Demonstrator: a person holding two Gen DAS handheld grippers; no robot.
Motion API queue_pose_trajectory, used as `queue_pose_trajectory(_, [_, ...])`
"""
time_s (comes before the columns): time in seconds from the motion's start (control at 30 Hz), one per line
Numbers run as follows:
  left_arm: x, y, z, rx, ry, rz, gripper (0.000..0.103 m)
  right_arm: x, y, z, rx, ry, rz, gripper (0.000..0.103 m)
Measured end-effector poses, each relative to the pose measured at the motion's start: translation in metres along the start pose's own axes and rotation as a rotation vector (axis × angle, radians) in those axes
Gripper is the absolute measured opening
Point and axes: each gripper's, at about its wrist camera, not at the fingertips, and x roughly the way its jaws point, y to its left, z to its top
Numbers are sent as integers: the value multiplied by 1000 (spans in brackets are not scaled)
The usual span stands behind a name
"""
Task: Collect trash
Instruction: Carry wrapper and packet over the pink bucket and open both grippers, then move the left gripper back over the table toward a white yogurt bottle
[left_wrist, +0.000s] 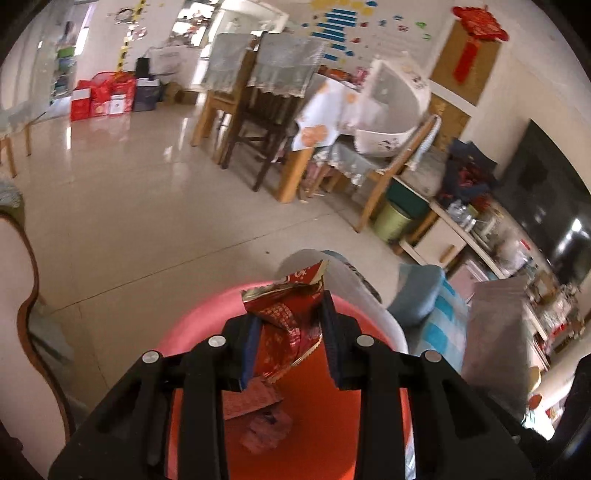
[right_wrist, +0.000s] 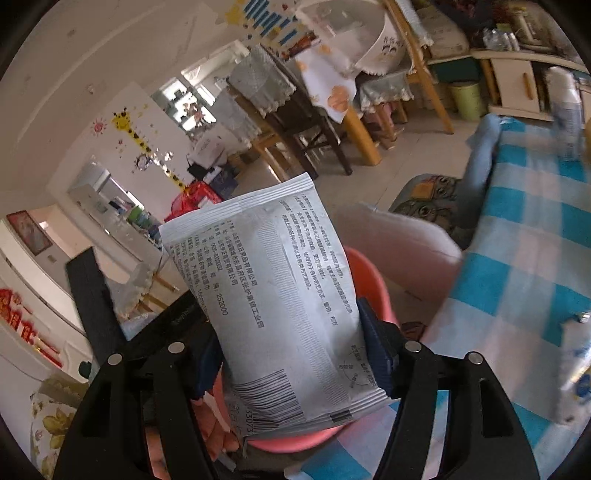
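Black left gripper (left_wrist: 291, 332) clenched a crumpled red wrapper (left_wrist: 286, 317) over a pink bin (left_wrist: 199, 317) already holding scraps. Right gripper (right_wrist: 291, 354) grasped a white packet (right_wrist: 273, 295) between its pads, above that bin (right_wrist: 373, 284), beside a checked cloth (right_wrist: 517, 258).

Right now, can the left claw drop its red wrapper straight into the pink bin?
Probably yes: the left claw holds the red wrapper right above the pink bin, with nothing between.

Black claws (left_wrist: 291, 332), blue pads (right_wrist: 376, 343), silver screws
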Motion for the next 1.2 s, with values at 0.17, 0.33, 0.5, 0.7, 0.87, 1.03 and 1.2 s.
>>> queue_pose_trajectory(0.17, [-1,4,1,4,-28,73,65,-7,-7,-9,24,-32,-34,89])
queue_pose_trajectory(0.33, [-6,-10,-1,67,-64,92,84,-36,-16,-18,-6,-103,-130,90])
queue_pose_trajectory(0.5, [-12,-27,-4,103,-122,3,87,-61,-29,-32,-7,-135,-193,93])
queue_pose_trajectory(0.7, [-19,-54,-17,196,-172,-108,88,-80,-41,-45,-12,-149,-246,94])
queue_pose_trajectory(0.87, [-28,-79,-30,290,-173,-156,88,-93,-45,-53,-45,-162,-293,94])
queue_pose_trajectory(1.03, [-34,-105,-39,406,-174,-104,88,-107,-53,-60,-74,-177,-339,95])
queue_pose_trajectory(1.2, [-31,-122,-50,454,-125,-131,88,-120,-65,-67,-71,-186,-369,95])
